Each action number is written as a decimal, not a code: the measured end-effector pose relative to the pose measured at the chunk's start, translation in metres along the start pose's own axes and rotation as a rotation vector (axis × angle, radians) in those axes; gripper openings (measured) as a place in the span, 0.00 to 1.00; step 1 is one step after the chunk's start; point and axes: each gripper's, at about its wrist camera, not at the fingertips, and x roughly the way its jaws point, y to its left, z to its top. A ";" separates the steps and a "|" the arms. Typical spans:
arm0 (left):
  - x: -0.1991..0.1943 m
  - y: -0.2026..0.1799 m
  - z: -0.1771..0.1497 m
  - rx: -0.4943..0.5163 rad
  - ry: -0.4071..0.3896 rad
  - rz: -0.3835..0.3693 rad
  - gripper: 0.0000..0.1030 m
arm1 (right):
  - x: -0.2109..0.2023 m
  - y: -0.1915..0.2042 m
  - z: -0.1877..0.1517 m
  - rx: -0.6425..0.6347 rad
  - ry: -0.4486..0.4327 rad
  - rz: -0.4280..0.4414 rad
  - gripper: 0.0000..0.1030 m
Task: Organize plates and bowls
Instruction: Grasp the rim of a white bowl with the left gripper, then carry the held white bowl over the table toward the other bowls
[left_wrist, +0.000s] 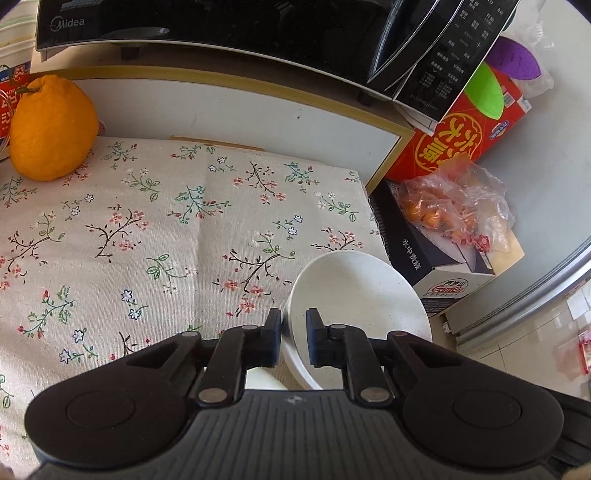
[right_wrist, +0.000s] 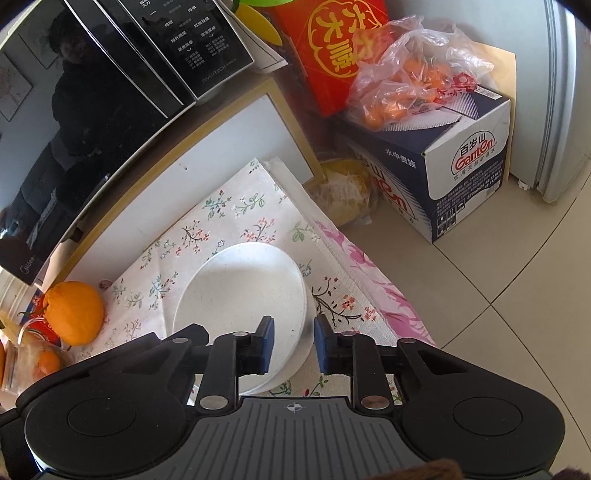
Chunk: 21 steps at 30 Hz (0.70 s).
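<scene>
A stack of white shallow plates (right_wrist: 240, 288) sits near the right edge of the floral tablecloth (right_wrist: 207, 229). In the left wrist view the top plate (left_wrist: 354, 291) shows at lower right. My left gripper (left_wrist: 294, 325) is shut on the plate's left rim, with one finger (left_wrist: 274, 325) outside it and the other inside. My right gripper (right_wrist: 293, 332) straddles the stack's right rim and is closed on it; its blue-padded left finger (right_wrist: 266, 341) lies over the plate's inside. Neither gripper appears in the other's view.
A large orange citrus fruit (left_wrist: 51, 129) rests at the cloth's far left. A black microwave (left_wrist: 221, 22) stands on a white shelf behind. Beyond the table's right edge are a red box (left_wrist: 461, 136), a Ganten carton (right_wrist: 461, 173) with a bag of oranges (right_wrist: 399, 88), and a fridge (right_wrist: 565, 110).
</scene>
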 end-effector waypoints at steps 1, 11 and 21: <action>-0.001 0.000 0.000 -0.003 -0.003 0.002 0.10 | 0.000 0.001 0.000 -0.004 -0.004 -0.003 0.17; -0.036 -0.004 0.002 0.001 -0.066 -0.012 0.08 | -0.025 0.013 0.002 -0.041 -0.068 0.023 0.14; -0.078 0.000 -0.012 -0.017 -0.122 0.015 0.08 | -0.054 0.033 -0.006 -0.112 -0.093 0.095 0.14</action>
